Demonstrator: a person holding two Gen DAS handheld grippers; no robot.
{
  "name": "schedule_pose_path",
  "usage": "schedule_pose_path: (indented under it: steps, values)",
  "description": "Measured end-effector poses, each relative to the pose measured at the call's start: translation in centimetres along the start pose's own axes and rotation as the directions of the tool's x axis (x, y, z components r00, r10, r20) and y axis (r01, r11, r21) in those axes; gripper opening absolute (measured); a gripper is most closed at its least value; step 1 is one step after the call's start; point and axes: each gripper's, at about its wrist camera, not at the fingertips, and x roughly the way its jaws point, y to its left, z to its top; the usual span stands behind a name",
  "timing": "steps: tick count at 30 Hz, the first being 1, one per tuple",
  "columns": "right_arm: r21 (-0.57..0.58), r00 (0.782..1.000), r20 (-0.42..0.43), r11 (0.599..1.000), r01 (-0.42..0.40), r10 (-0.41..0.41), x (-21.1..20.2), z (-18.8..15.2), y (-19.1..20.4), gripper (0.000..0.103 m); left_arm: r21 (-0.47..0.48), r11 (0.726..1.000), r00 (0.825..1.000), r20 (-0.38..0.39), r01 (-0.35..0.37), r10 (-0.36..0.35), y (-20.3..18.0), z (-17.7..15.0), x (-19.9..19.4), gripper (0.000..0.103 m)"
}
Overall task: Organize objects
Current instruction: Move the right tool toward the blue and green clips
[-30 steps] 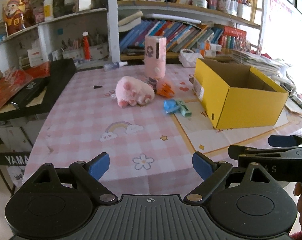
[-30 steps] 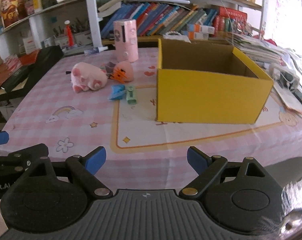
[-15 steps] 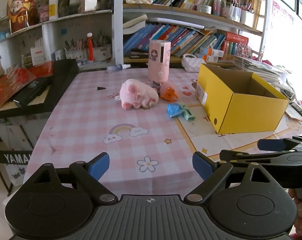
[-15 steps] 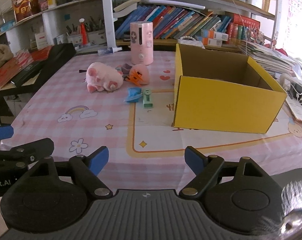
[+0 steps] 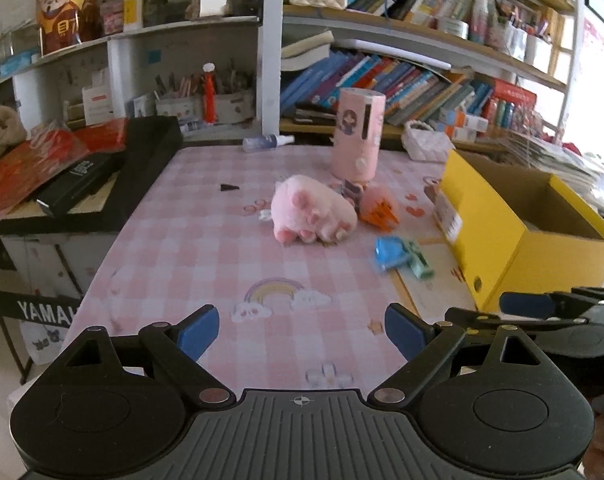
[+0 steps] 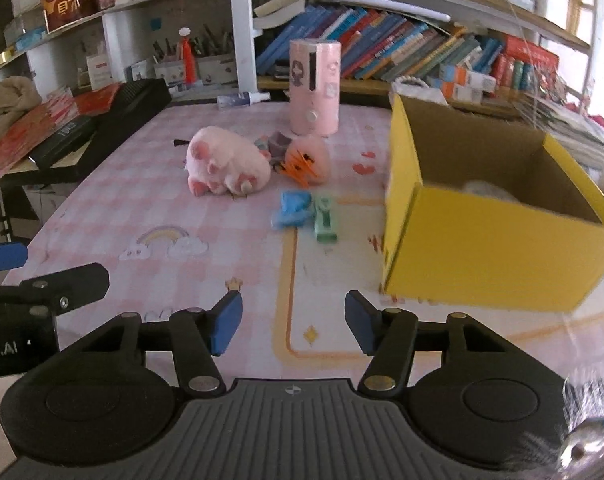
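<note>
While both grippers hover spread, pink plush point(image 5: 313, 210) lies beside yellow box point(image 6: 481, 236).

We see a fuzzy pink plush pig point(image 5: 313, 210) on the worktop point(image 5: 206, 248), whose checked cover looks smooth and faintly glossy. Right of the pig, the box point(image 6: 489, 236) is matt yellow cardboard, raw brown inside. Behind the pig the pink cylinder point(image 6: 314, 87) has a smooth, slightly shiny skin. The left gripper point(image 5: 301, 332) is matt black plastic with blue pads point(image 5: 198, 334) and bright metal rivets.
</note>
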Motion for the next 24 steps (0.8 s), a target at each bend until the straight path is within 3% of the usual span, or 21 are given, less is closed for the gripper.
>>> schedule_pose_path:
  steps: [10, 24]
  values:
    - [-0.022, 0.999, 0.032, 1.000, -0.004, 0.004, 6.4, 4.6, 0.4, 0.042, -0.033, 0.999, 0.999, 0.024, -0.035, 0.035, 0.7, 4.4, 4.8, 0.092]
    - [0.019, 0.997, -0.083, 1.000, -0.001, 0.002, 14.7, 7.1, -1.3, 0.034, -0.016, 0.998, 0.998, -0.014, -0.055, 0.055, 0.1, 7.3, 9.7, 0.092]
